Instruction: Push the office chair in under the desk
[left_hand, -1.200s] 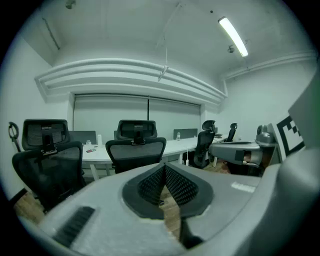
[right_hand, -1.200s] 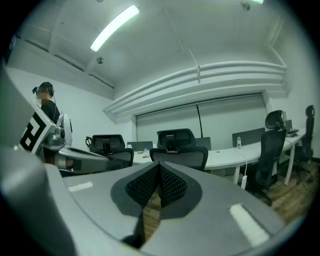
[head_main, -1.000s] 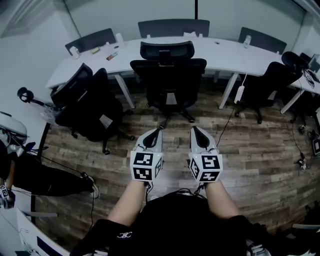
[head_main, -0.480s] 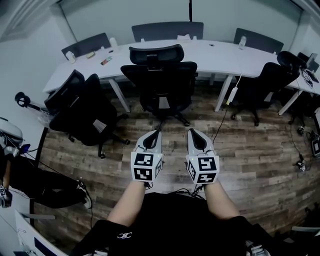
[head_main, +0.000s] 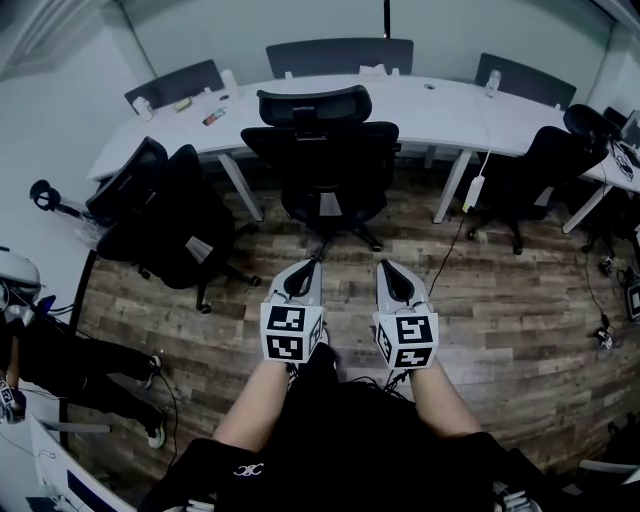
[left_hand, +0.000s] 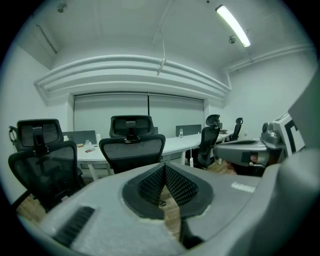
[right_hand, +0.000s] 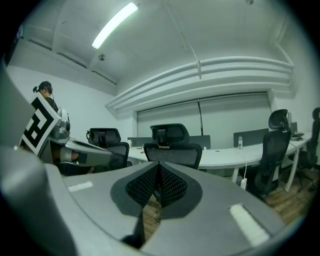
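Note:
A black mesh office chair (head_main: 323, 150) with a headrest stands on the wood floor with its back toward me, just in front of the long white desk (head_main: 450, 105). The same office chair (left_hand: 131, 147) (right_hand: 172, 150) shows straight ahead in both gripper views. My left gripper (head_main: 308, 268) and right gripper (head_main: 386, 266) are held side by side, short of the chair's wheeled base and apart from it. Both grippers are shut with nothing between their jaws. In the left gripper view the left gripper (left_hand: 164, 172) has its ribbed pads together, and so does the right gripper (right_hand: 158, 172) in its own view.
A second black chair (head_main: 165, 215) stands turned at the left, a third (head_main: 535, 170) at the right by the desk. A white power strip with a cable (head_main: 473, 190) hangs from the desk edge. Bottles and small items (head_main: 215, 115) lie on the desk. A person's legs (head_main: 80, 365) are at far left.
The view has shifted slightly between frames; the chair sits a little higher in the picture than a second ago. Both grippers stay shut and in the same place before me.

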